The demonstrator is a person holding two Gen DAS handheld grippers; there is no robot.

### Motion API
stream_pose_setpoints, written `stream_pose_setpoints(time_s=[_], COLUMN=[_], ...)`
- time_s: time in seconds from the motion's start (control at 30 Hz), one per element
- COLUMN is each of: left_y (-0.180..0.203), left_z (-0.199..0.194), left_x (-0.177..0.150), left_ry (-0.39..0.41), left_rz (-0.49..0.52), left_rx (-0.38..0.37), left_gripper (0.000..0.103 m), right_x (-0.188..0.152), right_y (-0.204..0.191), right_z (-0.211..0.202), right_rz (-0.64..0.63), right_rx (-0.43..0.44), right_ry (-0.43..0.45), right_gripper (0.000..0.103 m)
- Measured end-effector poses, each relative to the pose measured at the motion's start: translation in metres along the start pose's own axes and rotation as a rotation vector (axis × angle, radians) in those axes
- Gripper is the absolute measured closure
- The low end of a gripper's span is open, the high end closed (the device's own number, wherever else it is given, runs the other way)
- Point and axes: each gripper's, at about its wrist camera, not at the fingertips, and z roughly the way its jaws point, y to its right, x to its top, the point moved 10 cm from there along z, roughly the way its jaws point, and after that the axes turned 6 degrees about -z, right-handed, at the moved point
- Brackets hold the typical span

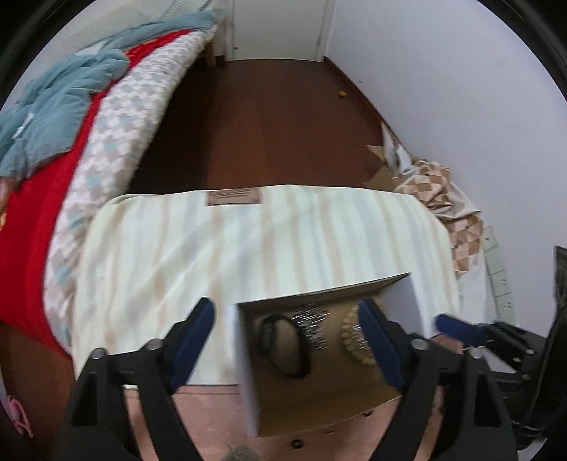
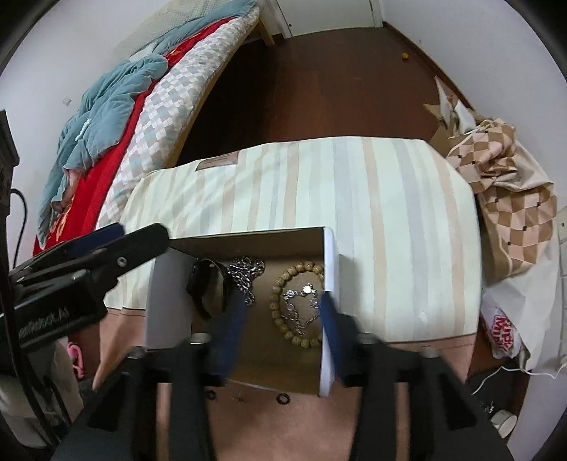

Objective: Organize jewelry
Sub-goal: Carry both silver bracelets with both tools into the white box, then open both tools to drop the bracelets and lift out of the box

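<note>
Left wrist view: I look steeply down from close above the box [image 1: 319, 358], facing the door [image 1: 280, 28] beyond.
Right wrist view: same heading, close over the box [image 2: 248, 312], from slightly further right.
Shared: box, striped cushion [image 1: 248, 241], bed [image 1: 53, 159], floor [image 1: 265, 124]; each view catches the other gripper.

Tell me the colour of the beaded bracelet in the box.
Light tan wooden beads, clearest in the right wrist view.

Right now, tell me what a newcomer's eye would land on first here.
The open cardboard box on the striped cushion, holding a wooden bead bracelet, silver chains and a black band. Both grippers' blue fingers straddle it. On the left, a red bedspread glares.
</note>
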Motion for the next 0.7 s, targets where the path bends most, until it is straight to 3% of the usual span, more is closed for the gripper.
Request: stream_pose_setpoints(time_s=[0.03, 0.1, 0.23, 0.43, 0.7], left_y=[-0.006, -0.016, -0.033, -0.043, -0.044], left_z=[-0.002, -0.005, -0.007, -0.011, -0.035], left_x=[-0.003, -0.007, -0.029, -0.050, -0.061], left_ry=[0.012, 0.032, 0.042, 0.049, 0.093], left_rz=[-0.001, 0.001, -0.007, -0.008, -0.014], left_rx=[0.024, 0.069, 0.134, 0.182, 0.201], left_gripper=[0.000, 0.000, 0.000, 0.000, 0.000], right_x=[-0.003, -0.008, -0.018, -0.029, -0.033], right_y=[0.001, 0.003, 0.009, 0.013, 0.003], right_z=[-0.002, -0.007, -0.013, -0.015, -0.033], right_rz=[-0.011, -0.027, -0.055, -0.073, -0.077], right_rx=[-0.026, -0.074, -0.204, -0.305, -0.322], right_ry=[0.003, 0.008, 0.029, 0.043, 0.080], right_gripper=[0.051, 0.046, 0.008, 0.001, 0.001])
